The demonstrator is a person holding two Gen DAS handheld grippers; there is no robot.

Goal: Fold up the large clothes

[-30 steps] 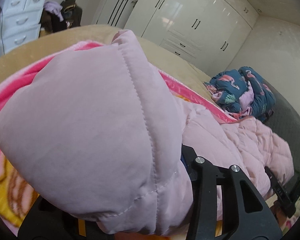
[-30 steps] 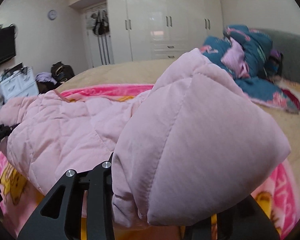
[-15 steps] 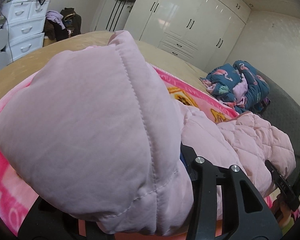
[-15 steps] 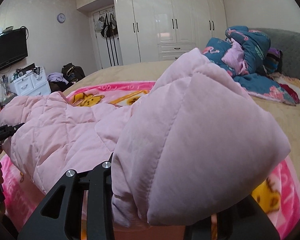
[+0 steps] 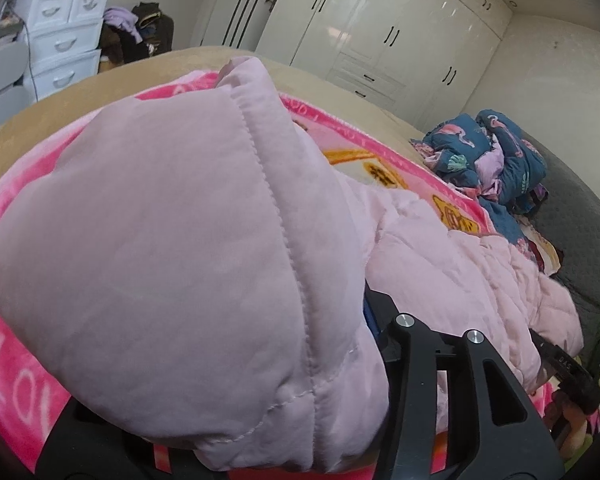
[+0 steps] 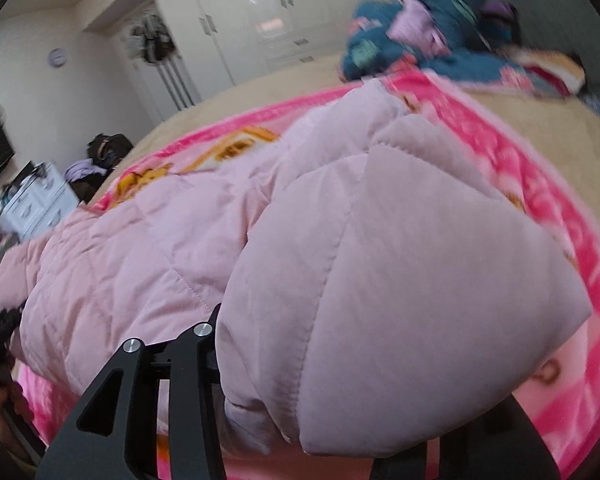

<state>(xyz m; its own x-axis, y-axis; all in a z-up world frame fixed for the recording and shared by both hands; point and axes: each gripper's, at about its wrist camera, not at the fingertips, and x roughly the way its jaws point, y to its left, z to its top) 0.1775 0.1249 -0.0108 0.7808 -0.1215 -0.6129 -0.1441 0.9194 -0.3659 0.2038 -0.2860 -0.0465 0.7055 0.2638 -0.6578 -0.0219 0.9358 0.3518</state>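
Two grippers carry bunched folds of the pink quilted jacket [image 5: 188, 248] above the pink blanket [image 6: 540, 184]. The left gripper [image 5: 228, 432] and right gripper [image 6: 332, 420] have sunk toward that blanket; both jaws are opening with padding between them, suggesting set-down of the fold.

left wrist: close over jacket [image 5: 172, 248], facing wardrobe [image 5: 380, 40] | right wrist: close, tilted | shared: jacket, blanket [image 6: 520, 152], wardrobe
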